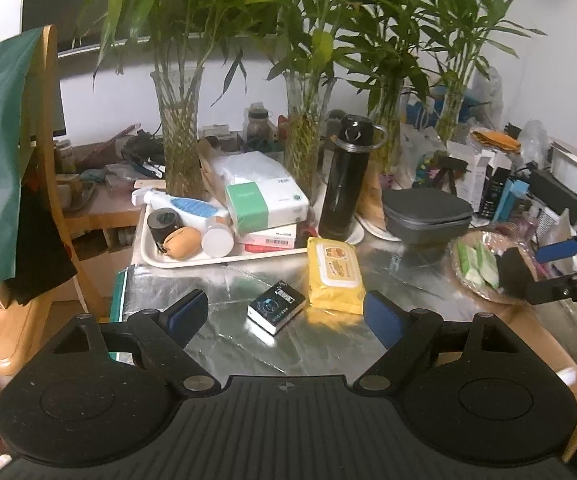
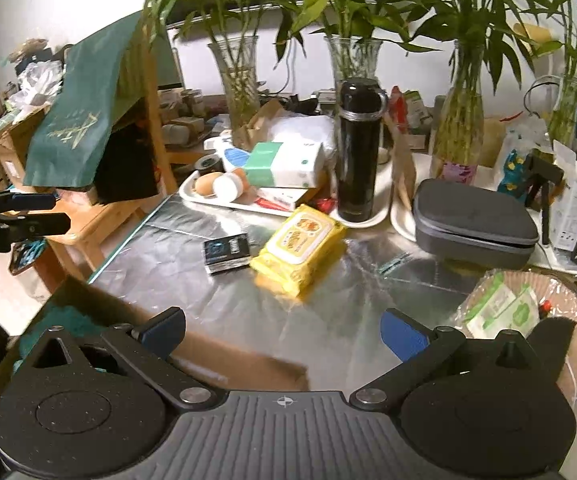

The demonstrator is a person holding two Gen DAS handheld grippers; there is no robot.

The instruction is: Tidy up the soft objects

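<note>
- Wet-wipes pack, yellow and soft, lies flat on the foil-covered table, ahead of both grippers and touched by neither.
- Left gripper hangs over the near part of the table with its blue-padded jaws spread wide and nothing between them; the pack lies just beyond the right pad, slightly right of the gripper's centre line.
- Right gripper is likewise released, jaws wide and empty, above the near edge; the pack sits beyond the gap between its pads, clearly apart from them.
- A small dark box lies just left of the pack, near it and in front of the left gripper's gap.
- A cardboard box shows under the right gripper at the table's near left edge.
- At the table's right edge a shallow paper-lined basket holds green-and-white packets.
- Farther back, a white tray at the left edge carries a tan pouch, a black roll, a spray bottle, and a green-and-white tissue pack stacked on flat boxes.
- A black flask stands upright right of the tray, behind the yellow pack.
- A grey lidded case sits to the flask's right.
- Glass vases of bamboo line the far edge.
</note>
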